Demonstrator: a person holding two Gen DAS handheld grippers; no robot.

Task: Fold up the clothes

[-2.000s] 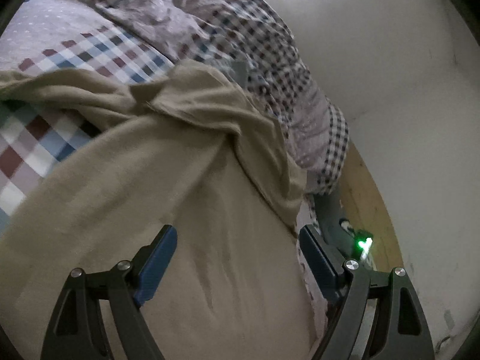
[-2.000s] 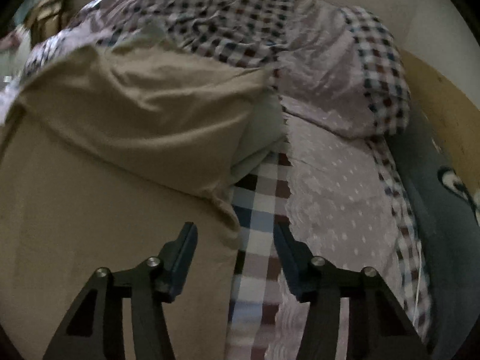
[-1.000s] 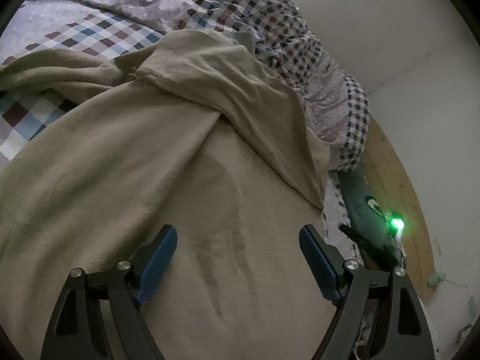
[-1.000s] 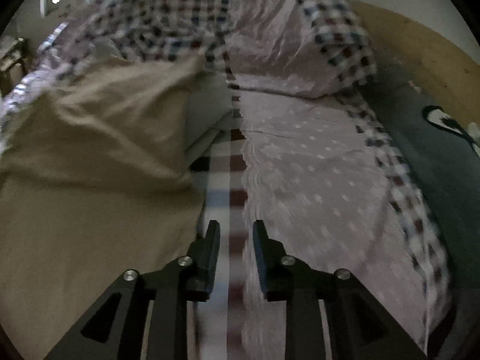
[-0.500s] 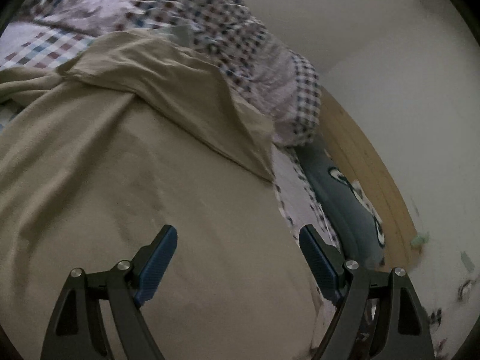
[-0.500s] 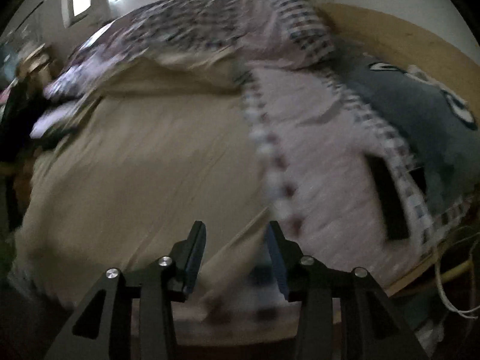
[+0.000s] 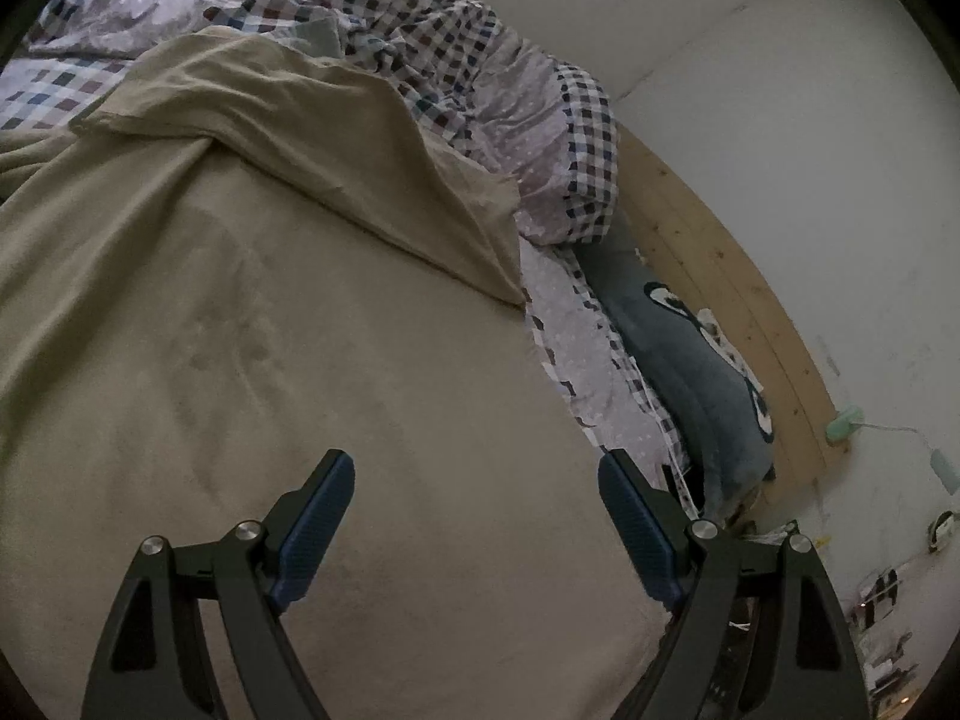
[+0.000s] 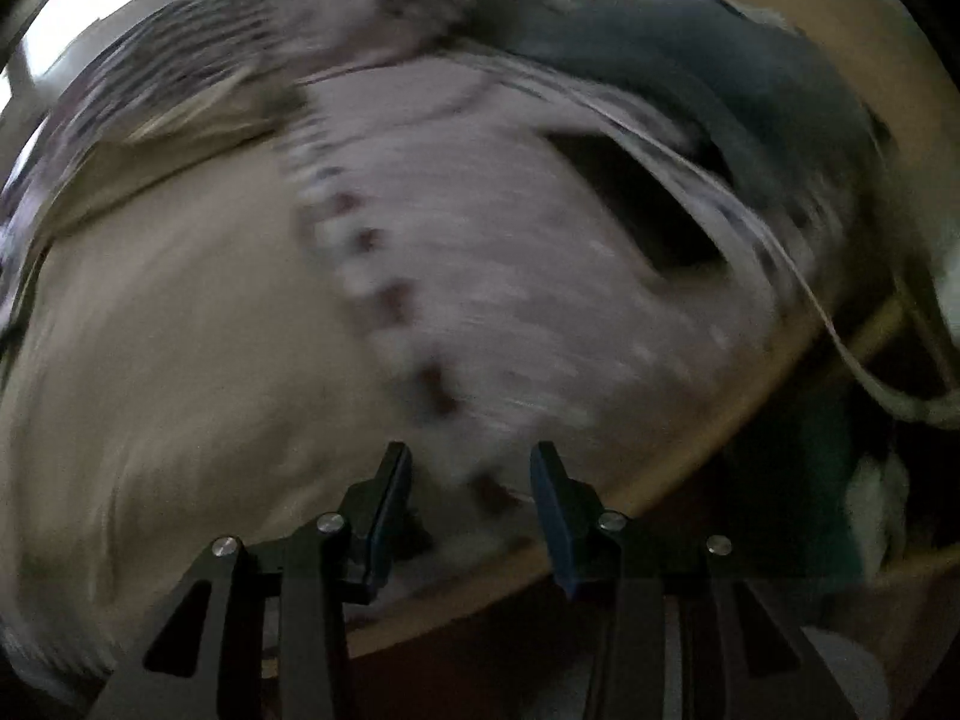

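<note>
The beige garment (image 7: 252, 312) lay spread across the bed (image 7: 564, 348); the left gripper (image 7: 474, 516) hung over it, spread wide, empty; the right gripper (image 8: 471, 492), blurred, gaped partway, holding nothing.

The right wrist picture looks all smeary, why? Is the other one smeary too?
Right wrist view: motion blur smears the beige garment and dotted bedsheet; only the right gripper looks sharp. Left wrist view: dim but crisp, with fisheye bending the wooden headboard behind the open left gripper.

Matt beige cloth garment (image 7: 300, 360), checked cotton quilt (image 7: 420, 30), pale wooden headboard (image 7: 720, 276), plush grey pillow (image 7: 678, 360)
</note>
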